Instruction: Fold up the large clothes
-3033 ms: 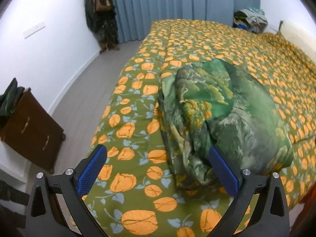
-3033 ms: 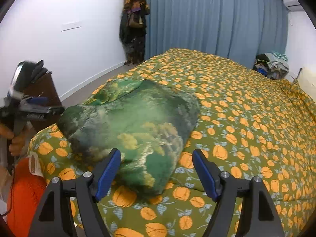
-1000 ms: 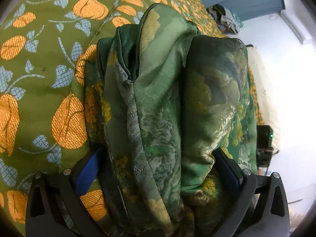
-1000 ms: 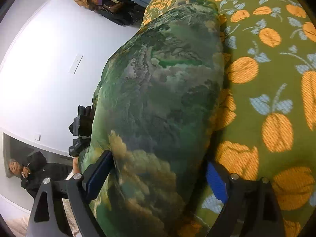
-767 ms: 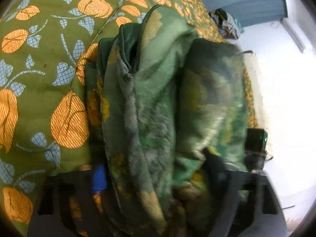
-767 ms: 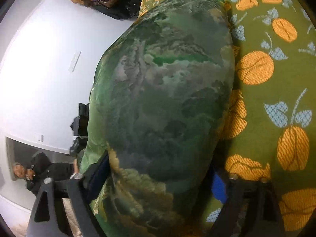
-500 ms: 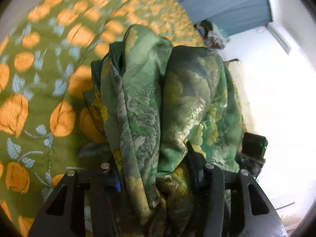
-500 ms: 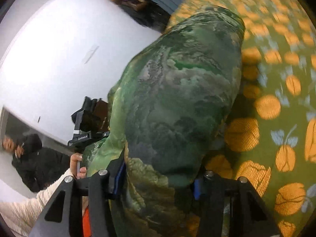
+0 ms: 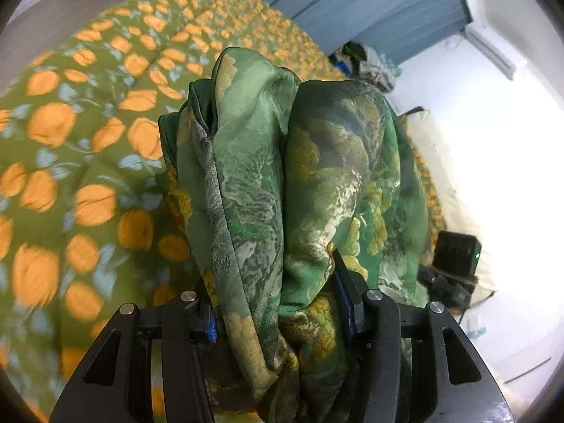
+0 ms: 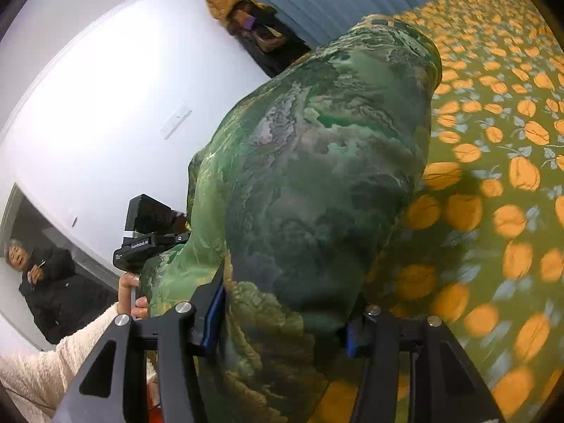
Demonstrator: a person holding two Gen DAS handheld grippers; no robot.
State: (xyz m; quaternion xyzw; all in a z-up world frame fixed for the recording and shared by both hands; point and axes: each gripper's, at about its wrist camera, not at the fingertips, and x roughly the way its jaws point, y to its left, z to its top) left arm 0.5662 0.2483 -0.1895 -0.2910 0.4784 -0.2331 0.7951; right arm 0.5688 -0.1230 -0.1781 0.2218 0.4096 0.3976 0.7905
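Observation:
A folded green patterned garment (image 9: 292, 183) is held up off the bed between both grippers. My left gripper (image 9: 278, 303) is shut on one end of the thick bundle, its blue pads pressed into the folds. My right gripper (image 10: 285, 313) is shut on the other end of the garment (image 10: 317, 176). The right gripper's body shows past the bundle in the left wrist view (image 9: 454, 253), and the left gripper's body shows in the right wrist view (image 10: 148, 232). The fingertips are hidden by cloth.
The bed (image 9: 88, 134) with a green, orange-flowered cover lies below, also in the right wrist view (image 10: 500, 162). Blue curtains (image 9: 352, 7) hang at the back, with a clothes pile (image 9: 370, 63) beside them. A person in black (image 10: 38, 275) stands by the white wall.
Both grippers went from open beside the bundle on the bed to shut on its two ends. The bundle has been lifted off the bed cover.

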